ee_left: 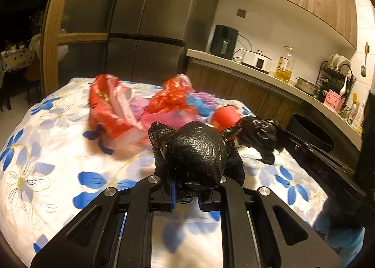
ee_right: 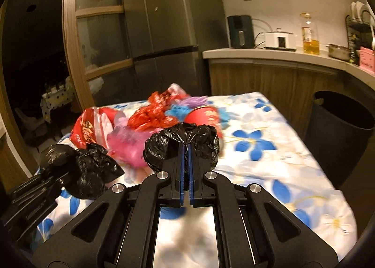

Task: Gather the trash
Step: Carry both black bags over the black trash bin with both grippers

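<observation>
The left gripper (ee_left: pixel 187 188) is nearly closed, its jaws pinching a black plastic bag (ee_left: pixel 196 153) that bulges round and glossy above the fingers; the right gripper (ee_right: pixel 186 169) has its blue-lined jaws pressed almost together on the crumpled edge of the same sort of black plastic (ee_right: pixel 182 143), which puffs out to either side of the fingertips; whether both hold one bag or two separate pieces cannot be told; both hover over the table with a white cloth printed with blue flowers (ee_right: pixel 269 162); beyond the bags, toward the far side, lies a heap of trash: a red and white wrapper (ee_left: pixel 105 103), crumpled red plastic (ee_right: pixel 152 113), pink plastic (ee_right: pixel 131 146) and a red cup on its side (ee_right: pixel 204 115); a dark bin (ee_right: pixel 342 136) stands right of the table, near the counter (ee_right: pixel 269 55)
</observation>
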### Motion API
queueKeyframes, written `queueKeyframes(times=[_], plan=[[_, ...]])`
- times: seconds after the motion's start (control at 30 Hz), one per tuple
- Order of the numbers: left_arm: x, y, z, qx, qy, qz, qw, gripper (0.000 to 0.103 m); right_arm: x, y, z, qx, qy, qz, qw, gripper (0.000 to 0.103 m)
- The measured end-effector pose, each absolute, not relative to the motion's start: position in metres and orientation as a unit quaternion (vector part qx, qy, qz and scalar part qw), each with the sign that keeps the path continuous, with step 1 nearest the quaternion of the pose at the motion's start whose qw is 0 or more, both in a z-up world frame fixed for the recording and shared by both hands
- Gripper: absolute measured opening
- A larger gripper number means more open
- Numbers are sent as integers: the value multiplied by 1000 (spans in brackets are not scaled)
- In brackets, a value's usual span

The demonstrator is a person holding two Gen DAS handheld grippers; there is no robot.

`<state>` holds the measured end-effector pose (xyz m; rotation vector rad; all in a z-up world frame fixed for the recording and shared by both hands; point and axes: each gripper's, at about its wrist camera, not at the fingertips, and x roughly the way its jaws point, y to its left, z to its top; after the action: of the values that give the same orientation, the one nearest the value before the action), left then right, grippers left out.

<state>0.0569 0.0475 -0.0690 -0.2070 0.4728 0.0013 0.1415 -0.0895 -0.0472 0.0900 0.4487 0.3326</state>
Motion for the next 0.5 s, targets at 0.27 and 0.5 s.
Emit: queueKeyframes(times=[0.27, 0.5], plan=[[70, -4, -44, -69, 212, -33, 974, 13, 120, -153, -25, 65, 184, 110, 975, 3], [101, -57, -21, -49, 191, -81, 977, 13, 118, -205, -10, 75, 159, 49, 983, 3]])
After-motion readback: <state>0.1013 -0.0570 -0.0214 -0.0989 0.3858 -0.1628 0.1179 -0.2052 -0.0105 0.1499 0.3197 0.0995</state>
